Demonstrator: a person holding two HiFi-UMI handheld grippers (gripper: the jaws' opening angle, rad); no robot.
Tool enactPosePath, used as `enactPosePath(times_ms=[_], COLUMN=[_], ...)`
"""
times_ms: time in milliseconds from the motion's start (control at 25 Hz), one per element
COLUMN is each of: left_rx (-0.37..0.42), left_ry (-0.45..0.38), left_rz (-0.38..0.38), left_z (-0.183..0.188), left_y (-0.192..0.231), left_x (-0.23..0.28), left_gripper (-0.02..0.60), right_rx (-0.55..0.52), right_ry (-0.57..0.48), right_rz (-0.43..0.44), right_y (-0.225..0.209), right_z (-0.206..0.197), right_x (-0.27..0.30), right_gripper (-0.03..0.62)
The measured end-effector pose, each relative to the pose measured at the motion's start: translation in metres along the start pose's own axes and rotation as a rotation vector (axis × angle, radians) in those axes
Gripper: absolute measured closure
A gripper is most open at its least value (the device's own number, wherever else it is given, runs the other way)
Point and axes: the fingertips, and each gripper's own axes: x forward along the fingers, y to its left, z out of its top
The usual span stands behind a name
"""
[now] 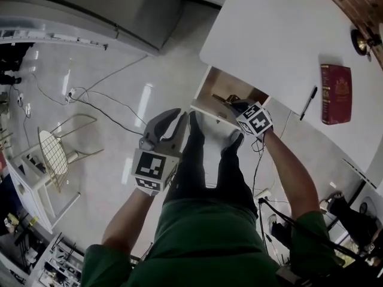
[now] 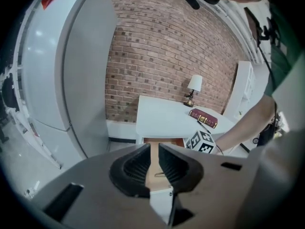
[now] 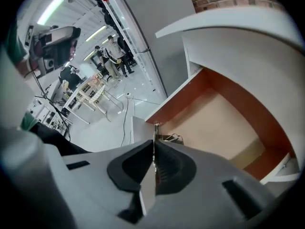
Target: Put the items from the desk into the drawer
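Note:
Under the white desk (image 1: 269, 34) the wooden drawer (image 1: 230, 88) stands pulled out. Its thin white front panel (image 1: 210, 116) is held at both ends. My left gripper (image 1: 182, 119) is shut on the panel's left end, and the panel (image 2: 159, 202) shows between its jaws. My right gripper (image 1: 237, 107) is shut on the right end, with the panel (image 3: 148, 194) seen edge-on. A small metal item (image 3: 169, 138) lies in the drawer. On the desk rest a red book (image 1: 336, 93) and a black pen (image 1: 308, 102).
A small lamp (image 1: 361, 40) stands at the desk's far corner by the brick wall. A grey cabinet (image 1: 119, 11) is at the left. Cables (image 1: 102, 103) cross the shiny floor, and a wire chair (image 1: 57, 148) stands nearby. The person's legs (image 1: 203, 160) are below the drawer.

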Motion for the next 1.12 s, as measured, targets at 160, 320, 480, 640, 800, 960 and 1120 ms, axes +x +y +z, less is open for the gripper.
enactPosePath(times_ms=[160, 320, 480, 640, 800, 960, 1120], left_rx=[0.0, -0.01, -0.032, -0.047, -0.055, -0.06, -0.065], left_ry=[0.033, 0.073, 0.102, 0.108, 0.117, 0.129, 0.124], left_rz=[-0.003, 0.009, 0.01, -0.002, -0.002, -0.008, -0.021], left_z=[-0.016, -0.037, -0.056, -0.061, -0.065, -0.069, -0.068], left_y=[0.011, 0.024, 0.03, 0.032, 0.036, 0.039, 0.036], left_x=[0.003, 0.004, 0.008, 0.01, 0.011, 0.012, 0.016], left_gripper=[0.534, 0.534, 0.534, 0.534, 0.534, 0.534, 0.534], right_rx=[-0.026, -0.014, -0.041, -0.034, 0.022, 0.041, 0.017], right_ry=[0.024, 0.06, 0.112, 0.136, 0.134, 0.158, 0.198], right_rz=[0.037, 0.043, 0.046, 0.067, 0.07, 0.083, 0.079], right_y=[-0.01, -0.024, -0.031, -0.036, -0.046, -0.047, -0.05], right_z=[-0.003, -0.007, -0.016, -0.023, -0.027, -0.03, -0.039], right_x=[0.03, 0.056, 0.077, 0.095, 0.105, 0.112, 0.12], right_gripper=[0.582, 0.582, 0.582, 0.58, 0.58, 0.58, 0.577])
